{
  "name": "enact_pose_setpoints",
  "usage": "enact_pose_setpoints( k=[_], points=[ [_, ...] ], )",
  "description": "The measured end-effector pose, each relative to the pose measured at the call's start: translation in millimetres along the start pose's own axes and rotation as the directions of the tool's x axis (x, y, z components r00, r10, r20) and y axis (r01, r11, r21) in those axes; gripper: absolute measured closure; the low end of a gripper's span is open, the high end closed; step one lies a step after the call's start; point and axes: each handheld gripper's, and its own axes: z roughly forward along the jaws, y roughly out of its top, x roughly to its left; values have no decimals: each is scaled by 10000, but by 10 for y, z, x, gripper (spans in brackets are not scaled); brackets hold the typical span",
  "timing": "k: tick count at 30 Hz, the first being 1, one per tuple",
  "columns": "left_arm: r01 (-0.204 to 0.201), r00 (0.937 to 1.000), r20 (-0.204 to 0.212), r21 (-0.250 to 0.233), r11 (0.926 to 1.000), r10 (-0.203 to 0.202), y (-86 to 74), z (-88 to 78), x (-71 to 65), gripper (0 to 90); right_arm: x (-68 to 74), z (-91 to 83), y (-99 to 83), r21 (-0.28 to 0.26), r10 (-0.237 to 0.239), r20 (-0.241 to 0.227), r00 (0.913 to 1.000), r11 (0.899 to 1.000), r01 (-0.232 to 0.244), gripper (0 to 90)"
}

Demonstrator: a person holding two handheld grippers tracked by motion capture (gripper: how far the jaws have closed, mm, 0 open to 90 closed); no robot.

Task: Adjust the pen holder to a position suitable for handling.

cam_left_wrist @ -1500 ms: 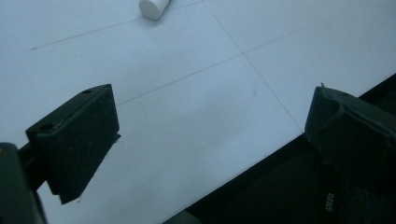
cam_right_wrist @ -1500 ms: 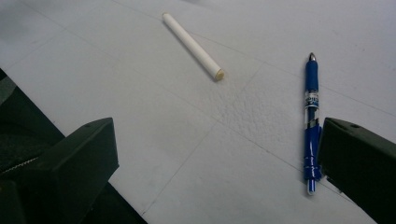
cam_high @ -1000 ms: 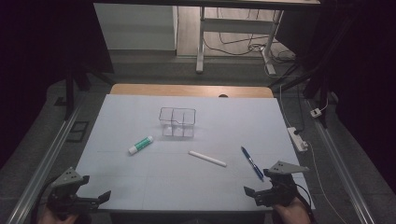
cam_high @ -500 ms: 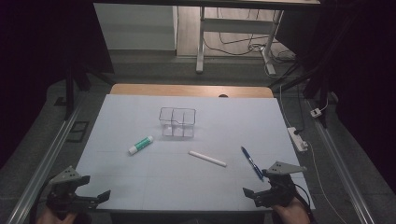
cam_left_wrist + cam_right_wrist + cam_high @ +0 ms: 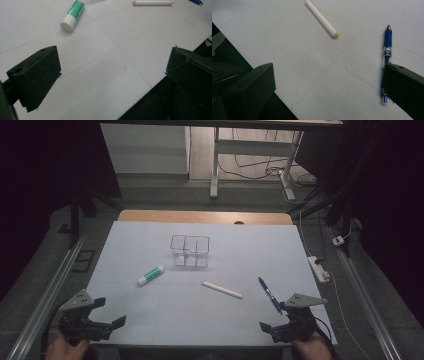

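- The right hand-held gripper (image 5: 276, 319) is released, holding nothing; the blue pen (image 5: 268, 293) lies just at its 12 o'clock, label unreadable.
- The left hand-held gripper (image 5: 111, 313) is released; the green glue stick (image 5: 151, 275) lies at its 1 o'clock.

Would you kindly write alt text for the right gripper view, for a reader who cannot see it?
The right gripper has its two black jaws wide apart above a white table, holding nothing. A blue pen lies by the right-hand jaw, which covers part of it, and a white stick lies farther off.
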Motion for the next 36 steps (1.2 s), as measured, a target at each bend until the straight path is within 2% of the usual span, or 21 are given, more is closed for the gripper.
enact_pose_setpoints(
  k=[7,13,14,22,29,36],
  points=[
    [-425,9987,-275,-132,9990,422,67,109,16,0,3,2,0,-7,-50,-53,10000,10000,50,0],
    [-357,9994,29,4,9994,357,152,228,37,0,2,1,0,-13,-41,-44,10000,10000,41,0],
    [-458,9989,48,13,9990,457,179,264,39,0,3,1,0,-22,-26,-45,10000,10000,26,0],
    [-488,9987,113,-142,9987,490,289,385,79,0,2,-2,-1,-13,-23,-39,10000,10000,23,0],
    [-482,9987,160,351,9982,477,484,618,104,0,3,-2,-1,-11,-49,-63,10000,10000,49,0],
    [-504,9987,-52,427,9978,507,642,765,160,0,3,-1,-2,-2,-76,-126,9999,10000,76,0]
  ],
)
